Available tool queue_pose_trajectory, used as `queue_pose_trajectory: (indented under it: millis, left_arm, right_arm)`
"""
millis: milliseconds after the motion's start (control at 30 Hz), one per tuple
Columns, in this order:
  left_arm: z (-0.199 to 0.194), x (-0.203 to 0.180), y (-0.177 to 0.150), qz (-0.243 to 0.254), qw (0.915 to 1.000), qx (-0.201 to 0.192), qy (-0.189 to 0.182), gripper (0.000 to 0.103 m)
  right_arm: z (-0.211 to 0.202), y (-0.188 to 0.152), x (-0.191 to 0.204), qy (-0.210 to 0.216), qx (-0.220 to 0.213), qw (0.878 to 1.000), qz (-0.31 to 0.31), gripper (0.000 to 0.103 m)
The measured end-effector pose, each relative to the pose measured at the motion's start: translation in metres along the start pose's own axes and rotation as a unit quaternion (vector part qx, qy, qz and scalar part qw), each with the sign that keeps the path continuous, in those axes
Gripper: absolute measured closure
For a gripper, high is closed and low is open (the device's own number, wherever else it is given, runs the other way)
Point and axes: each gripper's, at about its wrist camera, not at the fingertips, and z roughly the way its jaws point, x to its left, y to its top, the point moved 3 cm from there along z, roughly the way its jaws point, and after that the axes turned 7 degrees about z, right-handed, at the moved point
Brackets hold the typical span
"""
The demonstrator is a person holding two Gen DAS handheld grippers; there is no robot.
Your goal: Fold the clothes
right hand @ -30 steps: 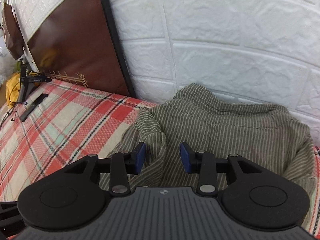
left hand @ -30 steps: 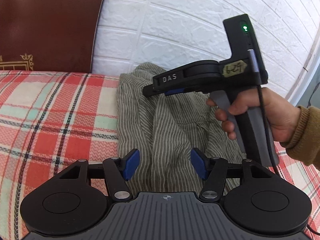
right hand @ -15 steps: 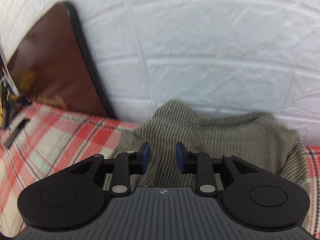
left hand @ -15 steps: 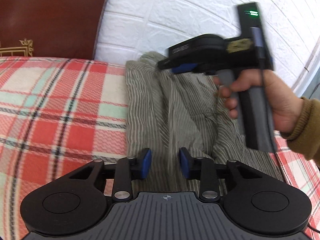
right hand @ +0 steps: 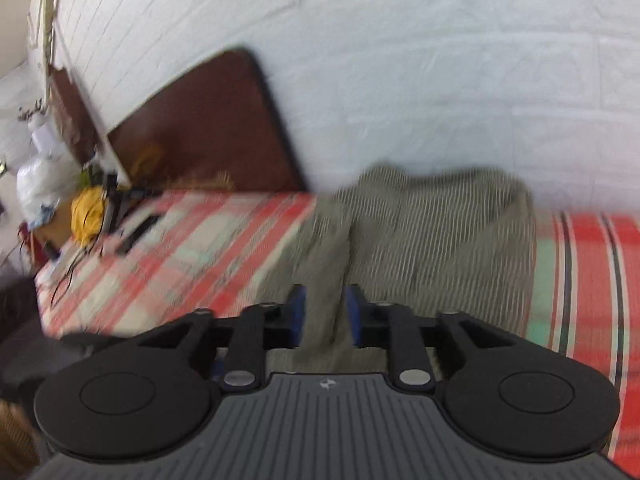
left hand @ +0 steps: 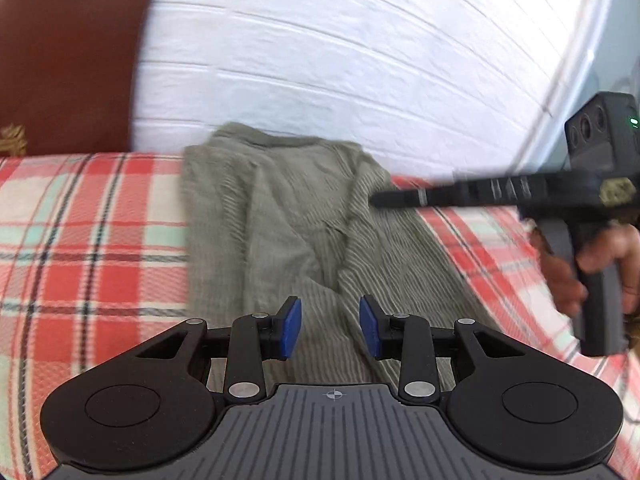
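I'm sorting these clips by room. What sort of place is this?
Probably a bedroom: a striped shirt lies on a bed under a red plaid cover, against a white brick-pattern wall, with a brown padded headboard leaning at one end.

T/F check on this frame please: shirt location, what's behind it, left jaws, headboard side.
1. The striped garment lies on the plaid bedspread. True.
2. The wall behind the bed is bare red brick. False: it is white, with a brick-like relief.
3. The left gripper has its pads pressed together. False: the jaws stand apart, with no cloth pinched between them.
4. A dark brown headboard stands left of the garment in the left wrist view. True.
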Motion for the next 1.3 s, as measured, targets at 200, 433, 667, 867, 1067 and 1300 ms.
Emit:
queue_pose_trajectory:
  millis: [200, 433, 667, 867, 1067, 1300]
  left_arm:
    - [0.023, 0.010, 0.008, -0.042, 0.9990, 0.010, -0.002, 0.049]
    - [0.071, 0.032, 0.025, -0.053, 0.9979, 0.034, 0.017, 0.050]
    - [-0.018, 0.017, 0.029, -0.038, 0.9990, -0.020, 0.014, 0.031]
    - [-0.123, -0.004, -0.058, -0.037, 0.9990, 0.003, 0.023, 0.023]
    - [-0.168, -0.015, -0.141, -0.115, 0.9922, 0.049, -0.003, 0.023]
    - [-0.186, -0.029, -0.174, -0.128, 0.9887, 0.075, -0.021, 0.022]
  right_arm:
    - [-0.002, -0.022, -0.002, -0.003, 0.009, 1.000, 0.017, 0.083]
    - [-0.022, -0.042, -0.015, -0.009, 0.005, 0.998, 0.060, 0.082]
    - [-0.093, -0.066, -0.003, 0.018, -0.051, 0.994, 0.090, 0.065]
    - [-0.151, -0.131, 0.016, 0.016, -0.058, 0.994, 0.093, 0.056]
    - [-0.191, -0.186, 0.017, 0.002, -0.051, 0.986, 0.160, 0.047]
    - [-0.230, -0.219, 0.009, -0.021, -0.056, 0.975, 0.215, 0.036]
